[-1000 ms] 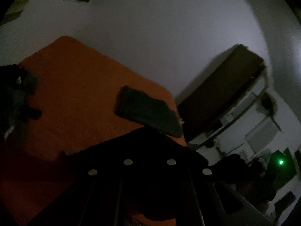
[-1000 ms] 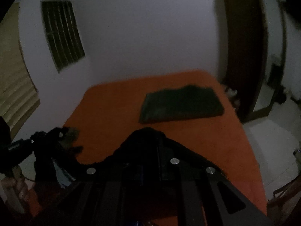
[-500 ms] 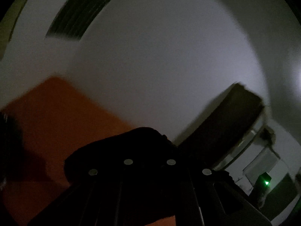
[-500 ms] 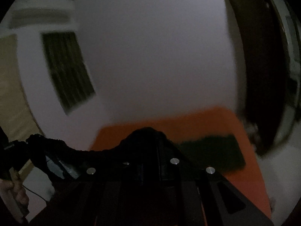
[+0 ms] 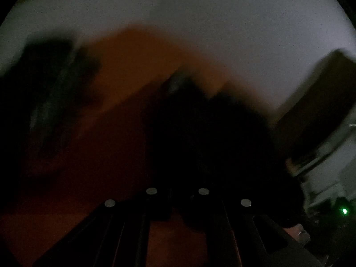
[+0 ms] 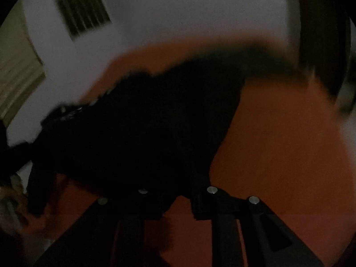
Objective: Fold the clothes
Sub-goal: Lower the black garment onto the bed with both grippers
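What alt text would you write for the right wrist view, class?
A dark garment hangs in a blurred heap over an orange bedcover, in front of the right claw, whose jaws are opening with a gap showing between them. Behind are a pale wall and a slatted vent.

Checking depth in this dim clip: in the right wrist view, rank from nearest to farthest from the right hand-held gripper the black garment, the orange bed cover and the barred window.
1. Black garment: right at the fingers, spreading left.
2. Orange bed cover: beneath and beyond, mostly right.
3. Barred window: on the far wall, upper left.
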{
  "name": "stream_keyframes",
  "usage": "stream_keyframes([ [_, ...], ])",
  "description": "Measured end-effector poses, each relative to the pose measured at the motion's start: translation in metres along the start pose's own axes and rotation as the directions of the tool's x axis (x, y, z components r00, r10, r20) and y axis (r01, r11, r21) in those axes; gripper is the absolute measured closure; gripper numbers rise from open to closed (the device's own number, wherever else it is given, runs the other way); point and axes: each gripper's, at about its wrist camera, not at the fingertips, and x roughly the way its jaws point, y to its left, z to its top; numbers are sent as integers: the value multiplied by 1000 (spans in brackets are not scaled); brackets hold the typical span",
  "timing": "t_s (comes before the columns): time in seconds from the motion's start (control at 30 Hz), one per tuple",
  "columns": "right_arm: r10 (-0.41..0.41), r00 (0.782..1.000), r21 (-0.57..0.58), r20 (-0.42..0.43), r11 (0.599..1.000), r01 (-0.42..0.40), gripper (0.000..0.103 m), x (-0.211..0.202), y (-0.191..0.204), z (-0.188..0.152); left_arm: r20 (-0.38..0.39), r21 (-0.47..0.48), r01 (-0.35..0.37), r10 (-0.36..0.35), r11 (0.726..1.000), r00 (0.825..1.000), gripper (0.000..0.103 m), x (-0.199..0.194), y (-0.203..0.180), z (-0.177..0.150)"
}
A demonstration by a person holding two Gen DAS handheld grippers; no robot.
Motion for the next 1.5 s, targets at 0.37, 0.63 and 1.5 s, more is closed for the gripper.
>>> stream_keyframes([
  [0.37,-172,985,128,-31,976,175,45,64,-22,-93,38,40,30,-32,999,999,85,34,24,-24],
  [0.63,-191,980,154,56,971,181,88,40,-17,-102,50,212,-123,115,969,992,77,28,2,-31],
  [1.5,-137,974,380,-178,904,197,65,55,-18,-112,-96,-301,84,-117,950,988,90,30,108,-13],
])
